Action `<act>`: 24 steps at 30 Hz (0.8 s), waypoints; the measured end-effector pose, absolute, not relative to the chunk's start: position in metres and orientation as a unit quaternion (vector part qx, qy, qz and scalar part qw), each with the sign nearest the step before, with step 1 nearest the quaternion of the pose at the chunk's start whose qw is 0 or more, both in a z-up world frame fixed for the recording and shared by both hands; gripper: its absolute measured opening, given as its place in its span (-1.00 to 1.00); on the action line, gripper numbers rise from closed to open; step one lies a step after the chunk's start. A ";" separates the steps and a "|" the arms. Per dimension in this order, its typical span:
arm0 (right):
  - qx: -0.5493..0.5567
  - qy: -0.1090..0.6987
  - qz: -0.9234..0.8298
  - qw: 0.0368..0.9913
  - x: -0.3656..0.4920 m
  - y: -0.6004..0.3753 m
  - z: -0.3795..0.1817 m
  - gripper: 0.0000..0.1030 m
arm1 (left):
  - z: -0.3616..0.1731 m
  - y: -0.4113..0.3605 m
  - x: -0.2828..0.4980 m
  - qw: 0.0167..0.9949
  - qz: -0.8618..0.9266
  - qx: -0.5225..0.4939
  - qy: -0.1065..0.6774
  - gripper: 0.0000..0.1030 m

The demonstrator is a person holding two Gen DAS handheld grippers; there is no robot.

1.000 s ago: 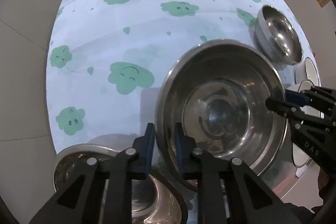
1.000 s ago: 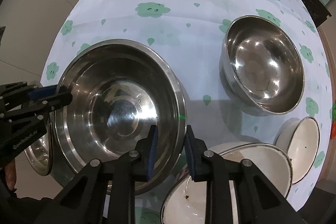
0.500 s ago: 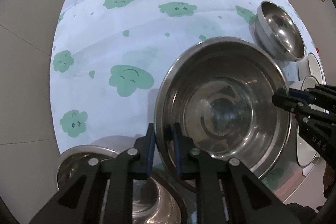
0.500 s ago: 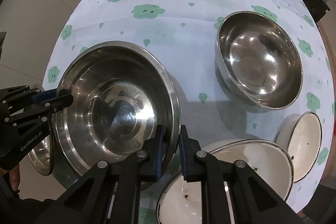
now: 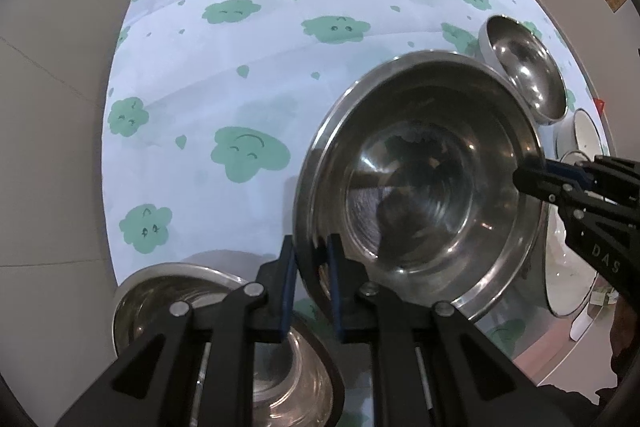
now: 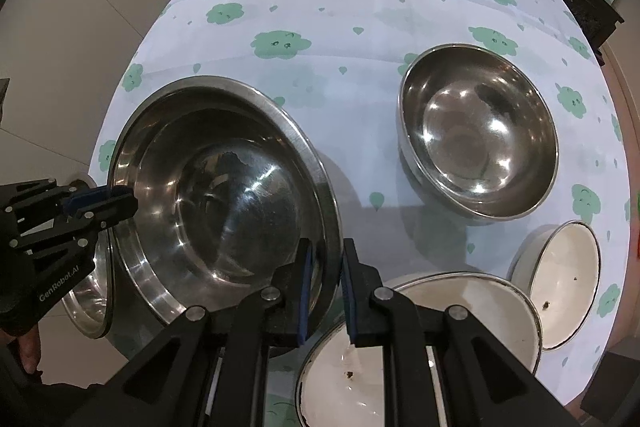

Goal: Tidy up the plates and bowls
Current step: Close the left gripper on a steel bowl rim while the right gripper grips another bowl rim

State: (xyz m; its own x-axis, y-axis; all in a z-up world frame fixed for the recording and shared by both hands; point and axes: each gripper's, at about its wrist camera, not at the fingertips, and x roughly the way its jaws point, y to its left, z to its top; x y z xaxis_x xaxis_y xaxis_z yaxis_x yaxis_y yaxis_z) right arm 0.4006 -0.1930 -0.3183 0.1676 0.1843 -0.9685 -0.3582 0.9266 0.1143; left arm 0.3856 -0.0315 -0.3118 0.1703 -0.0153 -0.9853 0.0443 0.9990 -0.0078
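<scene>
Now, with the big steel bowl as my landmark:
Big steel bowl (image 6: pixel 224 195): empty, tilted, held above the cloud-print tablecloth (image 5: pixel 248 75).
My left gripper (image 5: pixel 310 283): fingers pinching the bowl's rim on one side, the rim between the blue pads.
My right gripper (image 6: pixel 324 287): fingers pinching the opposite rim the same way.
Second steel bowl (image 5: pixel 192 323): partly under the big bowl, beside my left gripper; nothing in it that I can see.
Smaller steel bowl (image 6: pixel 478 147): apart from the big bowl on my right gripper's side, upright, empty.
Large white enamel bowl (image 6: pixel 440 339): just beside the big bowl, under my right gripper; a few dark crumbs inside.
Small white enamel bowl (image 6: pixel 564 279): beyond that one, holding a couple of specks.
</scene>
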 end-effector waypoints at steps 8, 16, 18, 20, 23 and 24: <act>-0.062 0.622 0.182 0.759 0.399 -0.193 -0.323 -0.70 | -0.318 -0.030 0.386 0.762 -0.011 0.004 0.647 -0.77; -0.063 0.631 0.185 0.751 0.398 -0.191 -0.330 -0.66 | -0.327 -0.026 0.388 0.760 -0.009 -0.001 0.650 -0.76; -0.059 0.634 0.188 0.747 0.397 -0.192 -0.332 -0.66 | -0.327 -0.027 0.388 0.760 -0.009 0.000 0.650 -0.76; -0.064 0.634 0.189 0.747 0.396 -0.192 -0.331 -0.66 | -0.328 -0.027 0.388 0.760 -0.009 0.000 0.650 -0.76; -0.074 0.633 0.191 0.746 0.395 -0.190 -0.331 -0.66 | -0.329 -0.028 0.387 0.759 -0.012 0.009 0.651 -0.75; -0.076 0.633 0.191 0.746 0.394 -0.190 -0.331 -0.68 | -0.330 -0.028 0.387 0.758 -0.012 0.010 0.652 -0.75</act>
